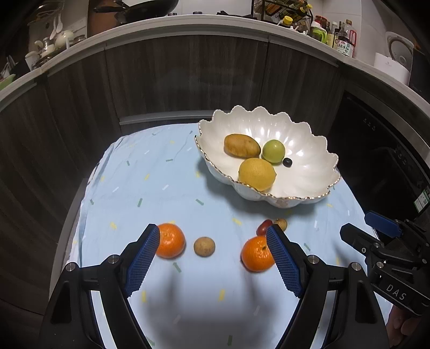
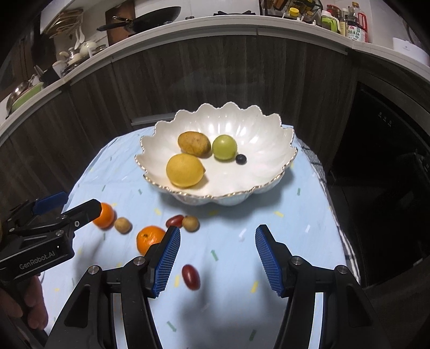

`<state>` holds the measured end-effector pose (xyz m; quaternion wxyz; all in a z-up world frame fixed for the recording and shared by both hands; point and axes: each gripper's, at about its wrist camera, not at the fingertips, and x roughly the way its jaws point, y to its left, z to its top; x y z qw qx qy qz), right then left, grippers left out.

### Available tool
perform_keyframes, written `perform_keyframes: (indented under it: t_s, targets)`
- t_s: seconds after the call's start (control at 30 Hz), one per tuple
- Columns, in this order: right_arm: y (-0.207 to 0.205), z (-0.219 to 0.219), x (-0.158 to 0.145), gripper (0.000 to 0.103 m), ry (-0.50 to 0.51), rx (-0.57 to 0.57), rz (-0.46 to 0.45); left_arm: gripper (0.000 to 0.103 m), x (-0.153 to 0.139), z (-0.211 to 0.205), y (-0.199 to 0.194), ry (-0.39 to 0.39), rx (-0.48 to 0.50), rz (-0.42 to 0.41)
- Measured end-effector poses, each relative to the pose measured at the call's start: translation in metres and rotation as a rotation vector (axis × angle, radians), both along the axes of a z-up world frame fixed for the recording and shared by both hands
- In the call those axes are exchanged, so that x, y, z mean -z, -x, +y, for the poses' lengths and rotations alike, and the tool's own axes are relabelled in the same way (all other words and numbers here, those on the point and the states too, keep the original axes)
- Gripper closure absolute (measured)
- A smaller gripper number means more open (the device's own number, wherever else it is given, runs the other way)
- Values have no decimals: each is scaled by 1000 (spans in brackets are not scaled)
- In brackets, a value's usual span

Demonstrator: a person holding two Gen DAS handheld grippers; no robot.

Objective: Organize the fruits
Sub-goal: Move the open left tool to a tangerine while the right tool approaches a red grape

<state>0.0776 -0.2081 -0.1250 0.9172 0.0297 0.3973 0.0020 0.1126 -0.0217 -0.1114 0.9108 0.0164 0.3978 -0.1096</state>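
Observation:
A white scalloped bowl (image 1: 309, 171) (image 2: 255, 166) with a gold rim holds a lemon (image 1: 256, 174), a brown oval fruit (image 1: 242, 145), a green fruit (image 1: 273, 151) and a small dark berry (image 1: 287, 162). On the pale blue cloth (image 1: 161, 174) lie two oranges (image 1: 169, 240) (image 1: 256, 253), two small brown round fruits (image 1: 204, 246) (image 1: 280, 223) and a red oblong fruit (image 1: 264, 226). Another red fruit (image 2: 190, 276) lies nearer the front. My left gripper (image 1: 212, 229) (image 2: 80, 200) hovers open before the oranges. My right gripper (image 2: 217, 230) (image 1: 354, 222) is open with nothing between its pads.
Dark wood cabinet fronts (image 1: 188, 80) curve behind the table under a white counter crowded with bottles (image 1: 341, 37) and a wok (image 2: 150, 16). A dark appliance (image 2: 389, 174) stands at the right. A hand (image 2: 21, 308) holds the left gripper's handle.

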Motion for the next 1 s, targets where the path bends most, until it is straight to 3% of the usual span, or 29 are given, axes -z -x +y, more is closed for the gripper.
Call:
perform_keyframes:
  t_s: [0.57,1.0]
  targets:
    - [10,6,17,44,-4,-18,35,22,14,0,13,-14,16,17]
    - [8,12,46,44,-11,-57,79,24,41,-20,7,-30,163,39]
